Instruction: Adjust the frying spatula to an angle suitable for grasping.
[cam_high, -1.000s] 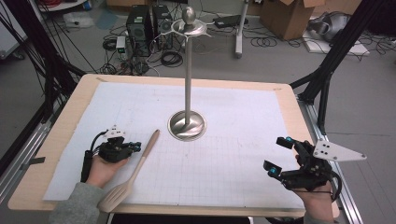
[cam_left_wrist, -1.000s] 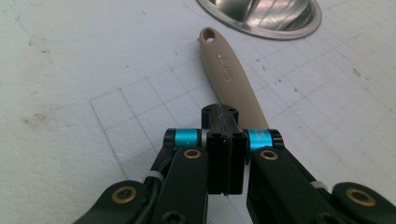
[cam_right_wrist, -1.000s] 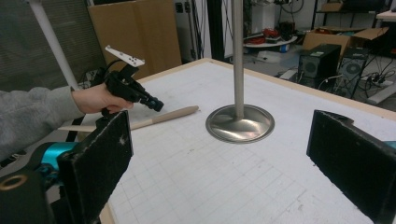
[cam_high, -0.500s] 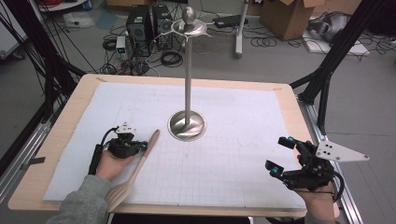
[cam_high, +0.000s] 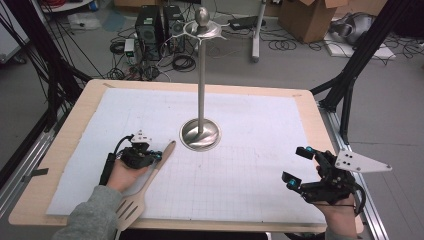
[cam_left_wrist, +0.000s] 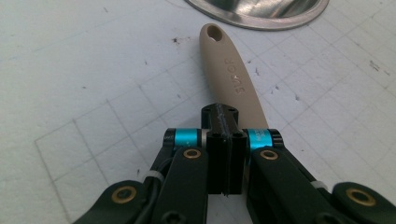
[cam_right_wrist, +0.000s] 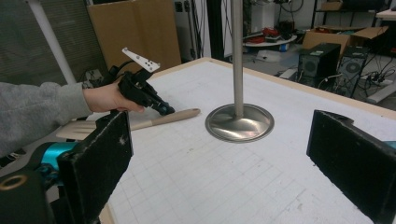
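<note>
A beige slotted spatula (cam_high: 159, 165) lies on the white grid sheet left of centre, its handle (cam_left_wrist: 229, 70) pointing at the metal stand's round base (cam_high: 200, 135). My left gripper (cam_high: 157, 156) is shut, its jaws pressed together with nothing between them. Its tips (cam_left_wrist: 219, 111) sit right over the spatula handle, and I cannot tell whether they touch it. In the right gripper view the left gripper (cam_right_wrist: 165, 110) shows at the spatula (cam_right_wrist: 175, 116). My right gripper (cam_high: 297, 166) stands open and empty near the table's front right, facing the stand (cam_right_wrist: 239, 122).
The stand's thin pole rises from the table's middle to a disc and knob (cam_high: 202, 17). The white grid sheet (cam_high: 260, 150) covers most of the wooden table (cam_high: 65, 145). Computers, cables and cardboard boxes lie on the floor beyond the far edge.
My left hand has slid right across the sheet, bringing its shut gripper from beside the spatula handle to over it. The right gripper has stayed put.
</note>
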